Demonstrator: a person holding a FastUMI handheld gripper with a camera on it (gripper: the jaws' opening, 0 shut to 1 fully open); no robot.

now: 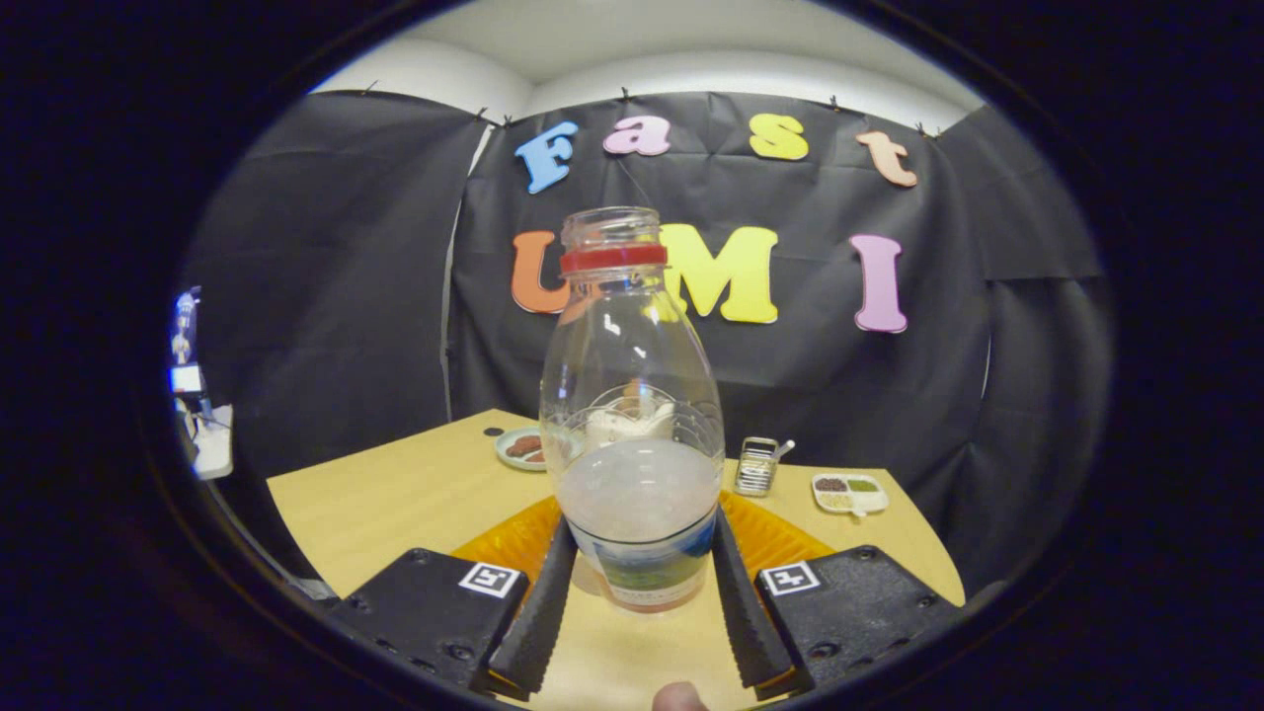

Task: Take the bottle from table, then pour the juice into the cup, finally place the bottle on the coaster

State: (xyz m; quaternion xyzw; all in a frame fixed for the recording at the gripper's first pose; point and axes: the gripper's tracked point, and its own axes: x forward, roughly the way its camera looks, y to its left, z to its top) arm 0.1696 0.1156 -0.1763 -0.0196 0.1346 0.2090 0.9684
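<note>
Gripping: gripper (642,583) fingers sit tight on both sides of the bottle (632,434), low on its body by the label, so pinching it afaict.
Plate: small dish (520,447) w/ reddish stuff, back edge of the table (395,494), left of the bottle.
Bottle: clear plastic, no cap, red ring under the open mouth, cloudy pale juice filling roughly the bottom third. Standing upright mid-table; can't tell if the base is touching the table or just off it.
Coaster: orange ribbed thing (780,538) poking out both sides behind the bottle, prob the coaster.
Cup: whitish shape seen thru the bottle, maybe the cup, too distorted to say.
Right side: metal grater (757,464), then a divided tray (849,492) of spices near the far right corner.
Risk: grip is low and the top's open, so imo a fast tilt could slosh juice out early, or the smooth plastic could slip/rotate between the fingers.
</note>
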